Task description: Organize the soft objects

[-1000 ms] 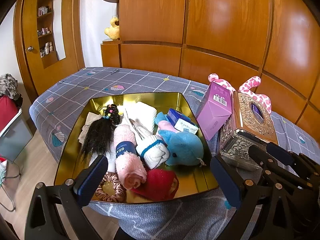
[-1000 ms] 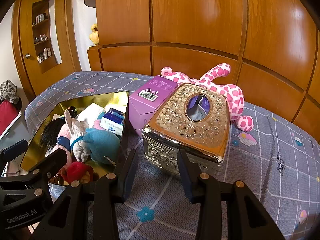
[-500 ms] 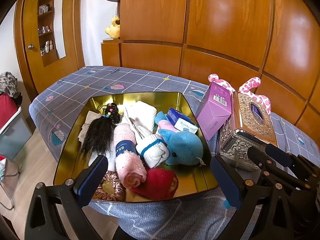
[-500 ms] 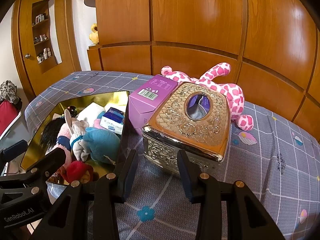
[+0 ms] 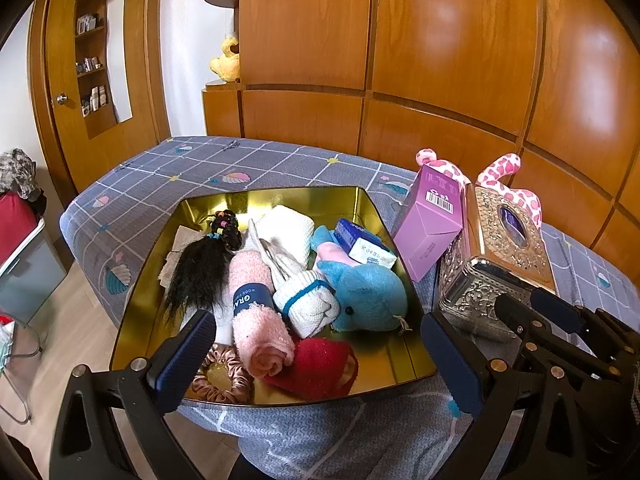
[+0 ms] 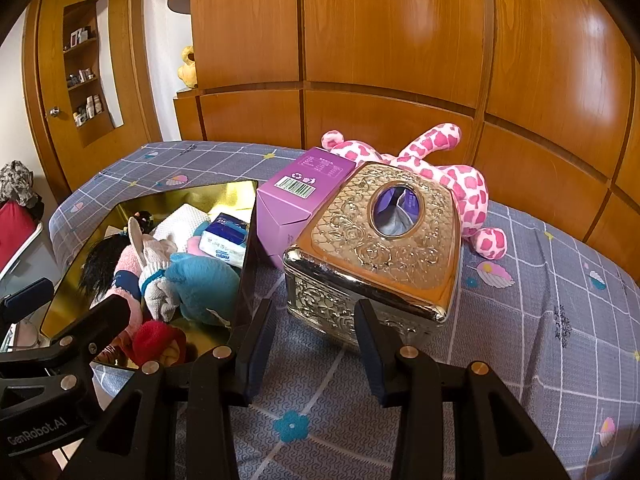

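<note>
A gold tray on the bed holds a blue plush, a rolled pink towel, a red cloth, a white sock, a black hairpiece, a satin scrunchie, a white folded cloth and a tissue pack. My left gripper hangs wide open over the tray's near edge, holding nothing. Over the bedspread, just before an ornate gold tissue box, my right gripper is partly open and empty. A pink spotted plush lies behind that box.
A purple carton leans between the tray and the tissue box. The grey checked bedspread stretches to the right. Wooden wall panels rise behind the bed. A door and a floor drop lie at the left, past the bed's edge.
</note>
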`<state>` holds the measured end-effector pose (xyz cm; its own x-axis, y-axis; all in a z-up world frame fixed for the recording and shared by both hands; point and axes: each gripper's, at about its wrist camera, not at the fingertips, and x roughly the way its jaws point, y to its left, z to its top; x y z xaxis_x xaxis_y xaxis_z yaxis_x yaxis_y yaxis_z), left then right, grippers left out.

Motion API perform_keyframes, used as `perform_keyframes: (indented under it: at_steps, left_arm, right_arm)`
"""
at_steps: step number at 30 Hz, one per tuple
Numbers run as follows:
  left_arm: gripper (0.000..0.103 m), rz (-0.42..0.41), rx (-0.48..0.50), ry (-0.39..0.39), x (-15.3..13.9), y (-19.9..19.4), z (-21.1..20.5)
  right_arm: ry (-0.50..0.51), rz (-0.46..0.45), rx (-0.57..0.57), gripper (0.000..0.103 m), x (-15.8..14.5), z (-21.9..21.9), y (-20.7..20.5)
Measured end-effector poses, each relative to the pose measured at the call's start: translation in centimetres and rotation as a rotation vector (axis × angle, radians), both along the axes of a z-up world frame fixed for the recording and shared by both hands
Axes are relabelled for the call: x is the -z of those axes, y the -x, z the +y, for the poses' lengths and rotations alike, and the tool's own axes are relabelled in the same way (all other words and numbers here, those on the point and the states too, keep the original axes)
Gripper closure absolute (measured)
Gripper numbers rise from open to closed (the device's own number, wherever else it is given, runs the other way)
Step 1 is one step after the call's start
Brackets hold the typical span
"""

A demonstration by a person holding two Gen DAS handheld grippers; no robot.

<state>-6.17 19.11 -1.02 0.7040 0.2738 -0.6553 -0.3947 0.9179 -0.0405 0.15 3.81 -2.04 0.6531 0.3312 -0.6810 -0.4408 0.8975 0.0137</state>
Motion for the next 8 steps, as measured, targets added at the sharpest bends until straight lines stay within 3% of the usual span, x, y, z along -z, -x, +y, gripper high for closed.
perform_keyframes:
  at_steps: [5, 8]
  left_arm:
    - [0.008, -0.008, 0.016, 0.009, 0.02, 0.17, 0.02]
    - [0.004, -0.004, 0.020, 0.021, 0.14, 0.06, 0.20]
  right_arm:
    - [0.000, 0.004, 0.005, 0.063, 0.11, -0.06, -0.06]
    - [-0.012, -0.004, 0.012, 0.063, -0.13, -0.38, 0.00]
